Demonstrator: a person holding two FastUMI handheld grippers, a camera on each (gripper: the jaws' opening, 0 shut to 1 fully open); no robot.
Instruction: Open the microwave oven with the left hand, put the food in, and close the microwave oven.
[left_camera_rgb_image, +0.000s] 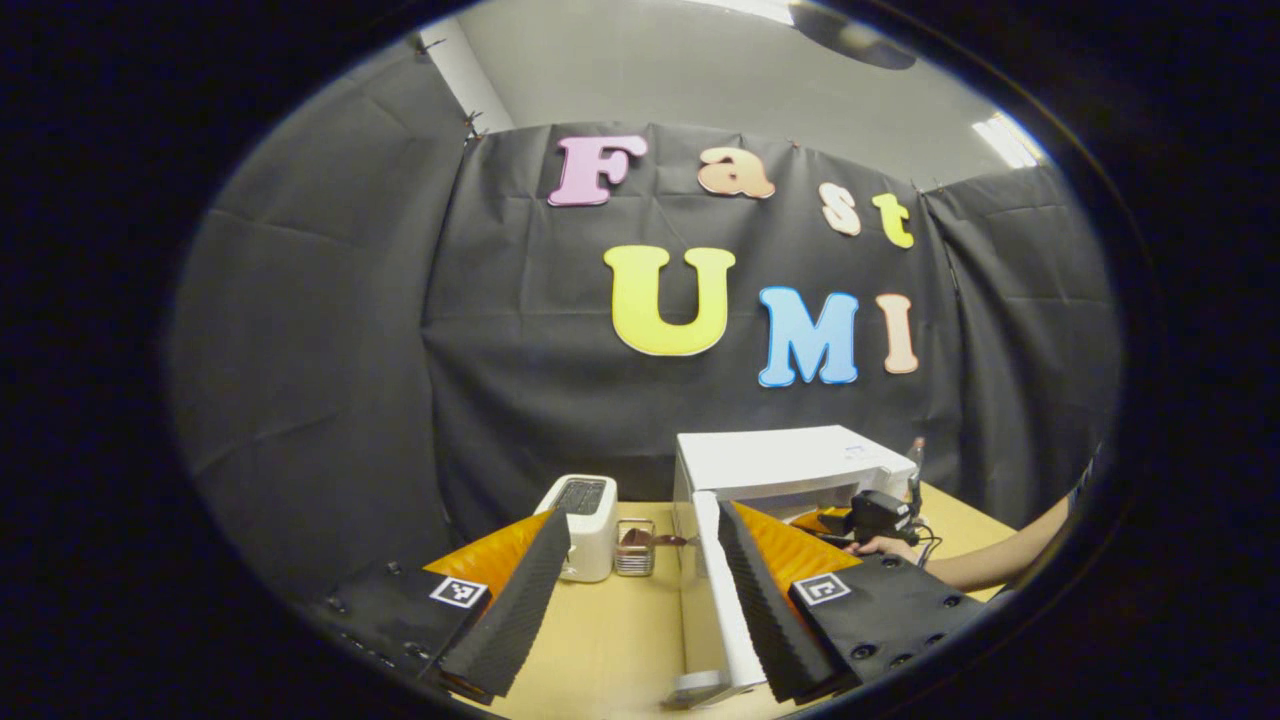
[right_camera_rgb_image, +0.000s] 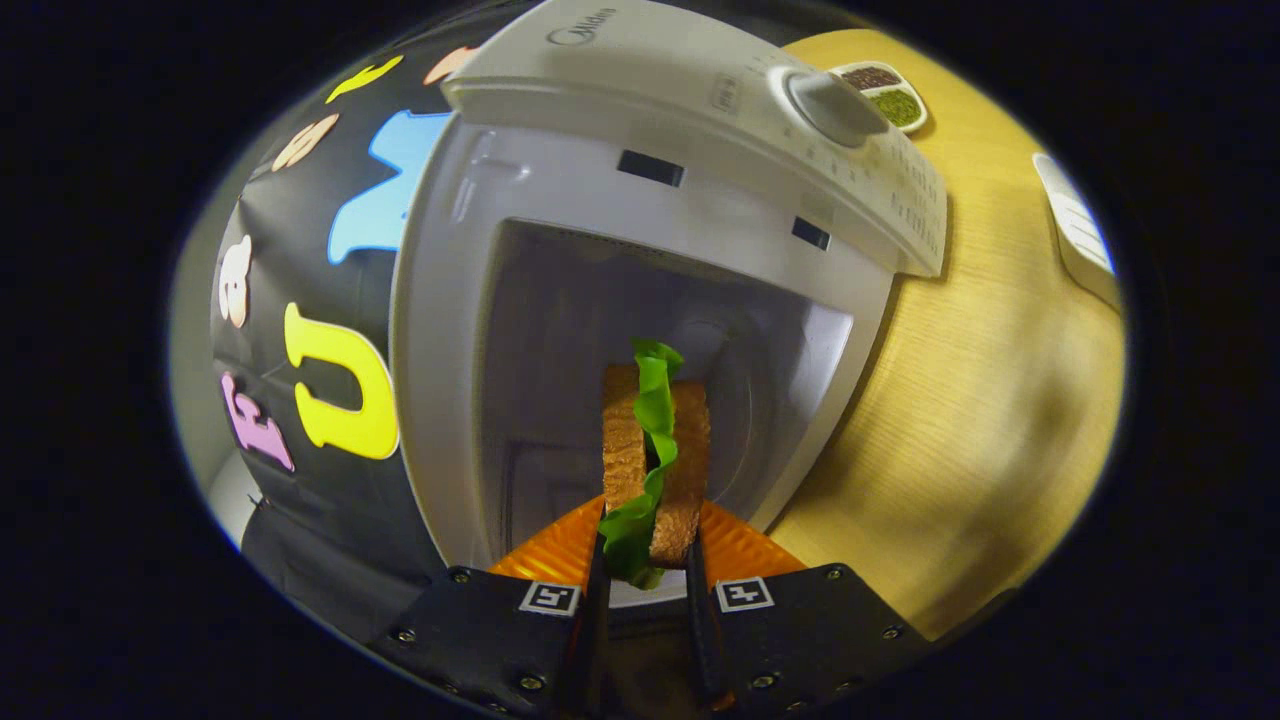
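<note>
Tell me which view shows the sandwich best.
The right gripper view. There the sandwich, bread with green lettuce, sits front and centre, pinched between the right claw's fingers before the open microwave cavity. In the left gripper view I cannot make the sandwich out beside the microwave's open door.

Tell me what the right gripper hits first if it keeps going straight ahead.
Probably nothing until the microwave's inner back wall: the right gripper, shut on the sandwich, points into the open cavity, though depth is unclear.
</note>
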